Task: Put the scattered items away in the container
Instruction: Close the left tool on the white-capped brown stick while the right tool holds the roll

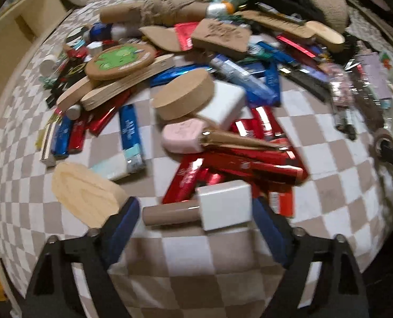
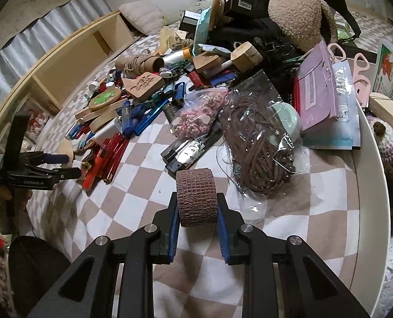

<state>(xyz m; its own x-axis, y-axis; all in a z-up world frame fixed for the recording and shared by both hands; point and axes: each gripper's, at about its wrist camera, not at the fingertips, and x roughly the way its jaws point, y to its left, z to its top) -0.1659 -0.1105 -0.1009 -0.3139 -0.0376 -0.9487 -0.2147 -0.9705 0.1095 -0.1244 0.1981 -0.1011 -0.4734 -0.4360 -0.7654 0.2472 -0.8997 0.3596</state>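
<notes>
In the left wrist view my left gripper (image 1: 196, 212) is open, its blue-padded fingers either side of a white-capped beige tube (image 1: 204, 209) lying on the checkered cloth (image 1: 336, 190). Behind it lies a pile of red packets (image 1: 239, 159), blue packets (image 1: 130, 132), wooden pieces (image 1: 85, 193) and a pink case (image 1: 182, 135). In the right wrist view my right gripper (image 2: 197, 209) is shut on a brown textured tape roll (image 2: 196, 197), held just above the cloth. The left gripper also shows in the right wrist view (image 2: 64, 164), far left.
A white container rim (image 2: 374, 185) curves along the right, with knitted toys beyond it. A bag of brown cord (image 2: 257, 143), a bag of pink pieces (image 2: 196, 116), a purple pouch (image 2: 318, 95) and a fuzzy beige item (image 2: 299, 13) lie nearby. A wooden shelf (image 2: 72, 61) stands at left.
</notes>
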